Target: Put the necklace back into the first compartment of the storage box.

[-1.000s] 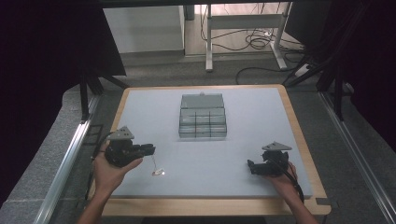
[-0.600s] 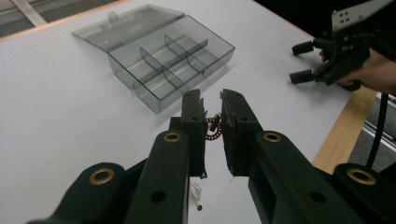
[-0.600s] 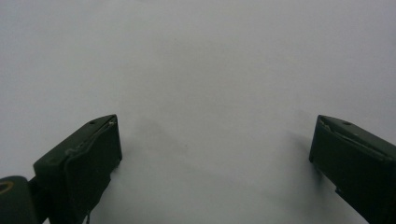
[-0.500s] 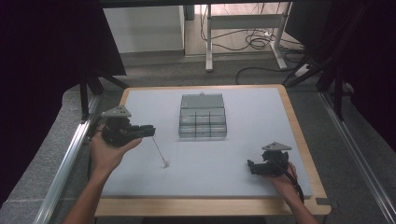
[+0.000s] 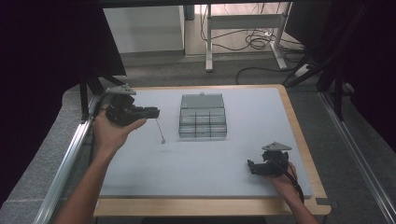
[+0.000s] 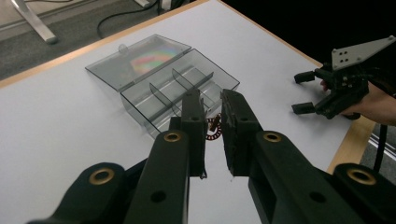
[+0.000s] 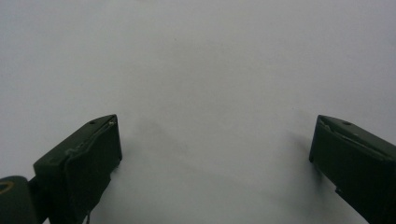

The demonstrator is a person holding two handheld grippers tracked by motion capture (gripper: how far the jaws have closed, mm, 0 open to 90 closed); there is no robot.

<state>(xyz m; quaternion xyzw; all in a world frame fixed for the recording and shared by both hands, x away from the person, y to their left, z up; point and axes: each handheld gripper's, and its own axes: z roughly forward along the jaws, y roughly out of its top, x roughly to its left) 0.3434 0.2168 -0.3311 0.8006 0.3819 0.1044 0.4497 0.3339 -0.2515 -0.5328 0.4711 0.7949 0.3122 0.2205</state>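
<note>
My left gripper [image 5: 154,112] hangs above the left part of the white table [image 5: 140,177], shut on the top of a thin wire [image 5: 159,129]. The wire dangles down and ends in a small piece [image 5: 162,140] just above the surface. In the left gripper view the jaws [image 6: 210,100] stand close together, and a small red-brown coiled bit [image 6: 214,130] shows in the gap. A clear compartment box [image 5: 202,122] with its lid laid back sits at mid-table, to the right of that gripper. My right gripper [image 5: 251,167] rests open at the front right, nothing between its fingers [image 7: 93,154].
The box [image 6: 187,88] has several dividers, and its lid [image 6: 140,60] lies flat behind it. A wooden rim [image 5: 299,140] frames the table. Metal rails run along both sides. Cables and a desk frame [image 5: 243,28] lie on the floor beyond.
My left gripper has risen and drawn back toward the far left, lifting the wire's end off the table. The right gripper has stayed where it was.
</note>
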